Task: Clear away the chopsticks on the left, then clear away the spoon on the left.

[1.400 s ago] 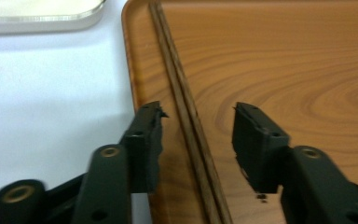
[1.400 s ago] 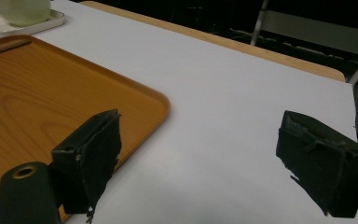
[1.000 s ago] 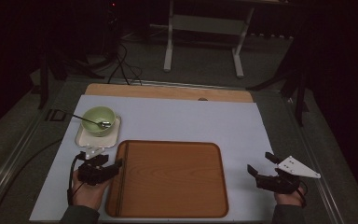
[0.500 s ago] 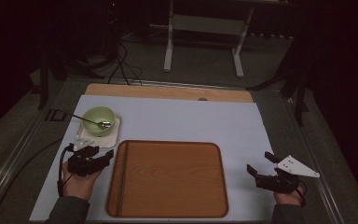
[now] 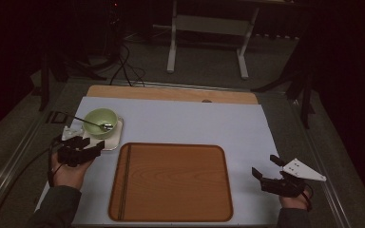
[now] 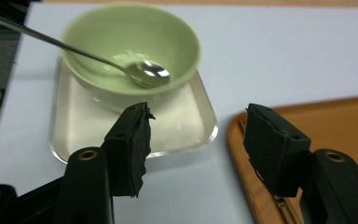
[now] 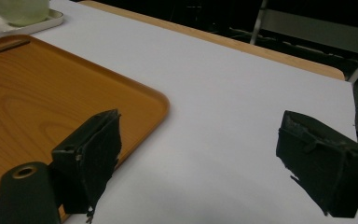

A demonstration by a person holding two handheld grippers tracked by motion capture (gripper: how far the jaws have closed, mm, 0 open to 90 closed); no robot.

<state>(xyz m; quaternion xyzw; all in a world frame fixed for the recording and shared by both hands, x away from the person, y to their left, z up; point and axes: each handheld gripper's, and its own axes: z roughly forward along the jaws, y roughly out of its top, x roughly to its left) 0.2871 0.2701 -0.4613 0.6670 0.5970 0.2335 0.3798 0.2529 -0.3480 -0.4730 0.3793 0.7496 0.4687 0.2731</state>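
A pale green bowl (image 5: pixel 100 118) with a metal spoon (image 5: pixel 91 122) resting in it stands on a small white tray (image 5: pixel 115 140) at the left of the white table cover. In the left gripper view the bowl (image 6: pixel 130 42) and spoon (image 6: pixel 144 70) are just beyond my left gripper (image 6: pixel 196 112), whose jaws are open and hold nothing. That gripper (image 5: pixel 92 145) hovers at the near edge of the small tray (image 6: pixel 177 126). My right gripper (image 5: pixel 264 165) is open and holds nothing over bare cover, right of the wooden tray (image 5: pixel 171 180).
The large wooden tray (image 7: pixel 51 79) lies in the middle near the front edge, with nothing on it. A strip of wooden tabletop (image 5: pixel 171 93) runs along the far side. Beyond the table stand a metal frame (image 5: pixel 206 42) and floor cables.
My left hand has moved left and away from the wooden tray's left edge, up to the small white tray with the bowl. The right hand has kept still.
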